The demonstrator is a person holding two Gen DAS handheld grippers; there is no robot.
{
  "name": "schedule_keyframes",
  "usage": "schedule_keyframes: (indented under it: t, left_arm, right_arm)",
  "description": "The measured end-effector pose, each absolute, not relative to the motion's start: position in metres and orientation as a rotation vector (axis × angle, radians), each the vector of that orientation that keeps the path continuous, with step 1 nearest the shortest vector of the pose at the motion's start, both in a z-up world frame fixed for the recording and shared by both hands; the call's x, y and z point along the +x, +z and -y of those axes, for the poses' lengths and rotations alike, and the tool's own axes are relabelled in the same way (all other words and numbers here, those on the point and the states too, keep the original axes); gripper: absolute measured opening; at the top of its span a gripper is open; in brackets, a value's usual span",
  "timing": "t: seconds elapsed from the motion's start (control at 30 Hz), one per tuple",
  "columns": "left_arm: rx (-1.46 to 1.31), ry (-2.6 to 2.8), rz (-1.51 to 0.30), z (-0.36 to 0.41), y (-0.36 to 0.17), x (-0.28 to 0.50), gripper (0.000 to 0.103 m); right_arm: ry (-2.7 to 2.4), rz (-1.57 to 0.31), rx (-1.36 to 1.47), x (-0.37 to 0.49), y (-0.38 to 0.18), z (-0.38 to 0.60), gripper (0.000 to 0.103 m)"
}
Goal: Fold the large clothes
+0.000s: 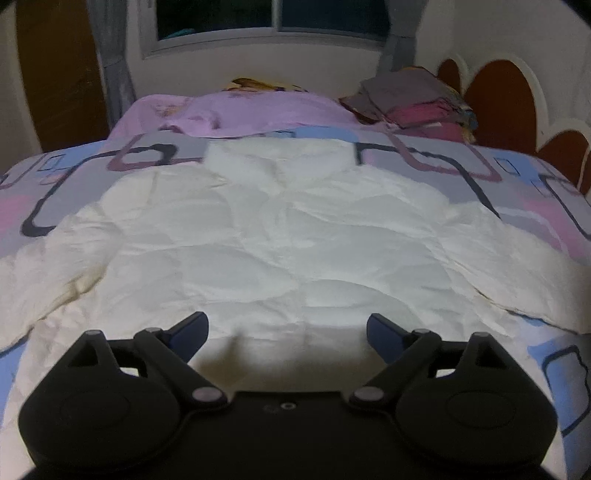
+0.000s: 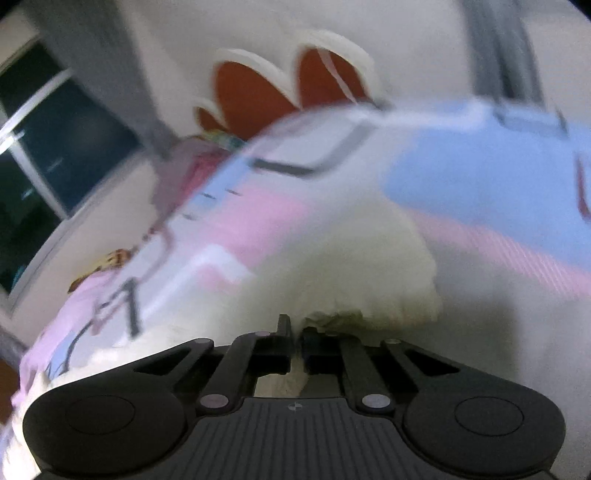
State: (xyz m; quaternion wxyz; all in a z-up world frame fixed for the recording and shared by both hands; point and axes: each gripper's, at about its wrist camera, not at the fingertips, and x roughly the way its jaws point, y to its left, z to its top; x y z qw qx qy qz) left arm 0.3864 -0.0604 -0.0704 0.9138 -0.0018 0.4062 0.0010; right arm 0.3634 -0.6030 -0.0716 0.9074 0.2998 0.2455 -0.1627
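Left gripper [image 1: 287, 326]: jaws wide apart, nothing between them, hovering over near edge of white garment [image 1: 280, 243].

White garment: large, wrinkled, cream-white, spread flat across middle of bed. Collar end lies toward far side; a sleeve runs out to each side. Yellowish stain near the sleeve at left of left wrist view.

Right gripper [image 2: 294, 328]: jaws narrow, pinching a bunched fold of the white garment [image 2: 332, 280]; cloth shows between and behind the fingers [image 2: 283, 325]. View tilted and motion-blurred, so detail is poor.

Bedspread [image 1: 535, 206]: patterned grey, pink, blue w/ dark rounded-square outlines; lies under garment.

Lilac cloth [image 1: 236, 114]: far end of bed, beyond garment, apart from it.

Folded pile [image 1: 410, 101]: grey, pink, red pieces stacked at far right corner of bed, well apart from garment.

Headboard [image 1: 498, 96]: rust-red scalloped panels w/ cream borders, right of bed.

Window [image 1: 273, 18]: dark, on far wall. Curtains [image 1: 114, 66] grey, either side.
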Motion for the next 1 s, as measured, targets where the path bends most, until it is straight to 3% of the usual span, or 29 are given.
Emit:
schedule_keyframes:
  t: [0.1,0.33,0.47,0.73,0.8,0.83,0.87,0.9,1.0]
  left_arm:
    - [0.012,0.018,-0.83,0.044,-0.071,0.387,0.08]
    - [-0.048,0.027,-0.809,-0.002,-0.071,0.389,0.08]
    - [-0.09,0.018,-0.806,-0.032,-0.071,0.388,0.066]
    - [-0.168,0.031,-0.824,-0.076,-0.075,0.374,0.065]
    - [-0.175,0.023,-0.834,-0.081,-0.077,0.373,0.068]
    - [-0.176,0.017,-0.838,-0.081,-0.078,0.372,0.078]
    - [-0.176,0.016,-0.838,-0.081,-0.078,0.372,0.094]
    - [-0.173,0.022,-0.832,-0.081,-0.078,0.371,0.1]
    - [-0.189,-0.004,-0.815,-0.076,-0.076,0.374,0.102]
  right_arm:
    - [-0.222,-0.457,0.51,0.375,-0.041,0.56,0.005]
    - [0.068,-0.449,0.31,0.394,-0.008,0.421,0.005]
    - [0.218,-0.506,0.227,0.398,-0.017,0.337,0.005]
    - [0.446,-0.659,0.075,0.403,-0.064,0.211,0.005]
    - [0.493,-0.711,0.056,0.402,-0.078,0.192,0.005]
    - [0.518,-0.745,0.058,0.402,-0.085,0.183,0.006]
    - [0.529,-0.772,0.038,0.401,-0.091,0.176,0.006]
    - [0.521,-0.774,-0.007,0.4,-0.094,0.166,0.019]
    - [0.504,-0.691,-0.073,0.383,-0.084,0.165,0.064]
